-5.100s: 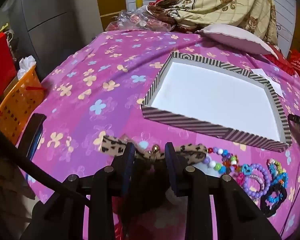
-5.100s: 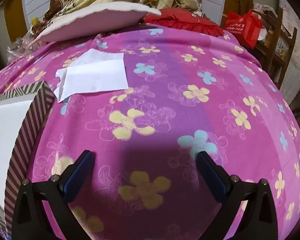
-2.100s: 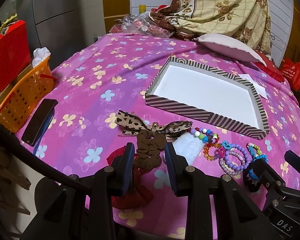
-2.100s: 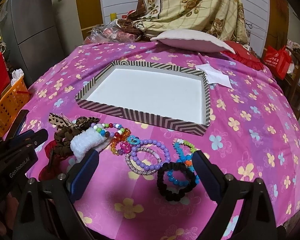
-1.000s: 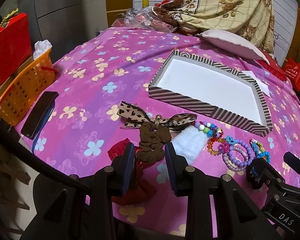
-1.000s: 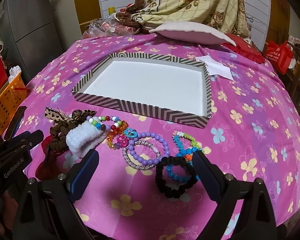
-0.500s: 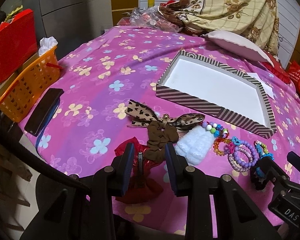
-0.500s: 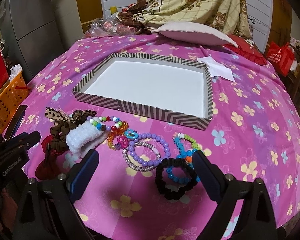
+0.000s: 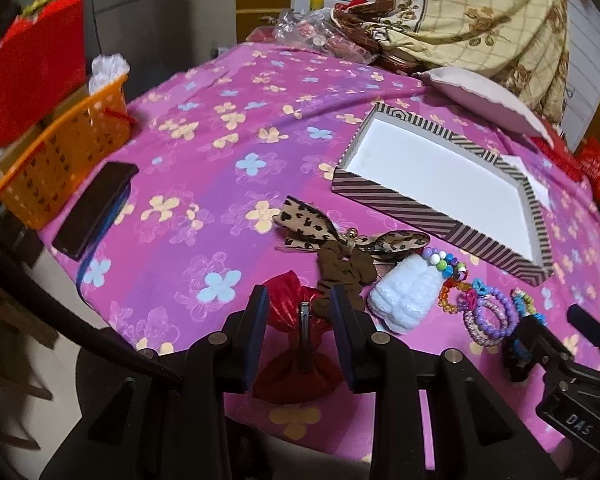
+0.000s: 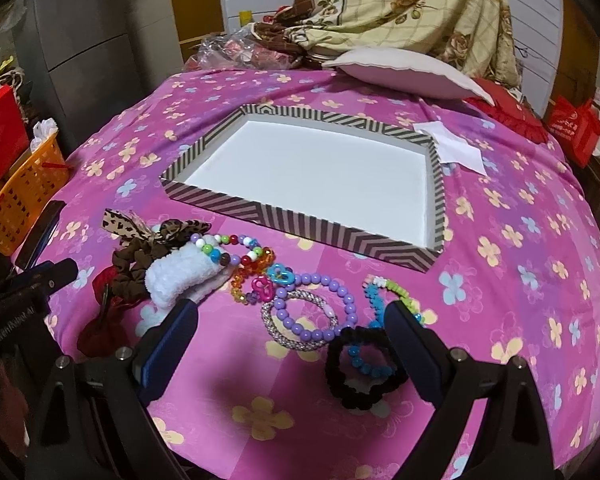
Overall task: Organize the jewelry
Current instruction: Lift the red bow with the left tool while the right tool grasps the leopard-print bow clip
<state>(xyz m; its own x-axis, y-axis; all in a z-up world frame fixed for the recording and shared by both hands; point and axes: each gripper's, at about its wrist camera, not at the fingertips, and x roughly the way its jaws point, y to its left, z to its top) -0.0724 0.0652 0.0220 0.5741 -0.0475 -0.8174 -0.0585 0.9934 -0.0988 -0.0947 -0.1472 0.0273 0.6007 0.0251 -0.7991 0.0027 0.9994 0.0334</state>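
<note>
A striped tray with a white floor lies empty mid-table; it also shows in the left wrist view. In front of it lie a leopard bow, a brown scrunchie, a white fluffy band, a red bow clip, bead bracelets and a black scrunchie. My left gripper is open, hovering over the red bow clip. My right gripper is wide open above the purple bracelets, the black scrunchie by its right finger.
The table wears a pink flowered cloth. A black phone and an orange basket sit at the left edge. A pink cushion, white paper and a blanket pile lie behind the tray.
Both grippers have pulled back from the tray toward the near table edge. The left one has since slid slightly left, over the red bow clip. Nothing was picked up.
</note>
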